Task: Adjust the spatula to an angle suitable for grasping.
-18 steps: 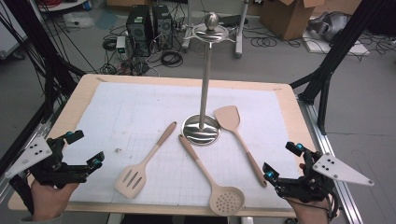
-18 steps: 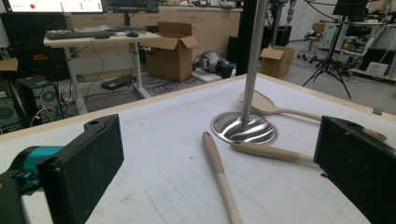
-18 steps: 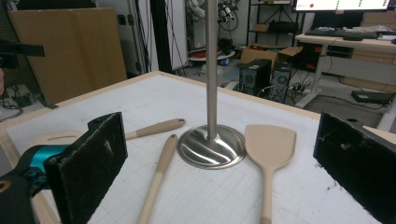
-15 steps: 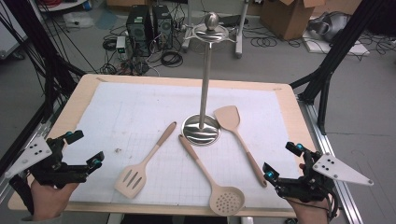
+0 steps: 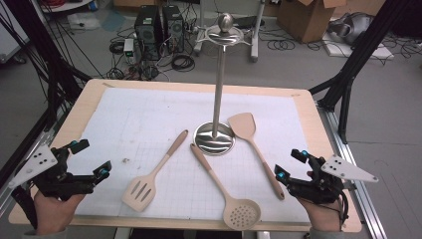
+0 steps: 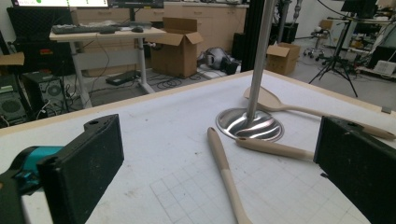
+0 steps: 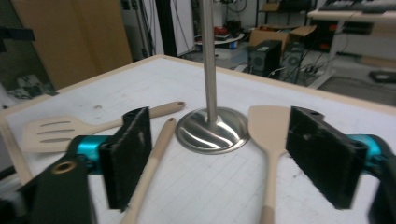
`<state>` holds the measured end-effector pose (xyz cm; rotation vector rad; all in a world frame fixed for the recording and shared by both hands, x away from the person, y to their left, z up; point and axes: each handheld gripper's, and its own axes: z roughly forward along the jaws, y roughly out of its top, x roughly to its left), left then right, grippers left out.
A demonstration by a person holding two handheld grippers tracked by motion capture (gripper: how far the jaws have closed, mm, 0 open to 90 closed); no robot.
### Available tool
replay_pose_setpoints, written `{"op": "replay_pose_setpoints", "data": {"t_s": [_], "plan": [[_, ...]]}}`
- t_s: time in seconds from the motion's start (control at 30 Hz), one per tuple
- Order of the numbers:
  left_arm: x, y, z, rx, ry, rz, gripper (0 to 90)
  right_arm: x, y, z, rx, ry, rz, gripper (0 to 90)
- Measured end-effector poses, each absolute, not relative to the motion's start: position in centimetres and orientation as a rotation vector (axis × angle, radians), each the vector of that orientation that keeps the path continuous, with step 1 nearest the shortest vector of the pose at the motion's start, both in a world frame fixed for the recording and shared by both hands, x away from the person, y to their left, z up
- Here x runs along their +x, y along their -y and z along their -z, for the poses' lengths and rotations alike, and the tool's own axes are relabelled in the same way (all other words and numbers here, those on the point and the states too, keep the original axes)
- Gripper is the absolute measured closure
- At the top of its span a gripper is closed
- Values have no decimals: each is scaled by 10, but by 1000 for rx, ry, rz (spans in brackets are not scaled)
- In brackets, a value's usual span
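Observation:
A metal utensil stand (image 5: 215, 137) rises from a round base at the middle of the white mat, with bare hooks at its top. Three beige utensils lie around it: a slotted spatula (image 5: 149, 177) to its left front, a perforated skimmer (image 5: 226, 191) in front, and a solid turner (image 5: 251, 142) to its right. My left gripper (image 5: 92, 158) rests at the front left corner, open, with nothing between its pads (image 6: 88, 163). At the front right my right gripper (image 5: 290, 164) is open and bare too, close to the turner's handle end (image 7: 268, 205).
The mat lies on a wooden table (image 5: 308, 104). Behind the table are computer towers (image 5: 157, 25), cables and cardboard boxes (image 5: 308, 17) on the floor. Black frame legs (image 5: 356, 59) stand at both sides.

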<state>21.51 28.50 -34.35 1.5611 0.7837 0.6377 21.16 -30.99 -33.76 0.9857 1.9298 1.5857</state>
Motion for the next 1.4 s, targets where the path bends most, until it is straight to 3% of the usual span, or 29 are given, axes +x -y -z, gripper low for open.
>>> {"op": "replay_pose_setpoints", "data": {"t_s": [0.17,0.7,1.4], "plan": [[214,-279,344,1574,-779,-632,20,226,306,350,1010,-1988,-1570,459],[208,-283,345,1578,-794,-642,20,267,286,384,1052,-2127,-1380,879],[211,-280,354,1611,-817,-629,20,282,280,428,1151,-2226,-1213,895]]}}
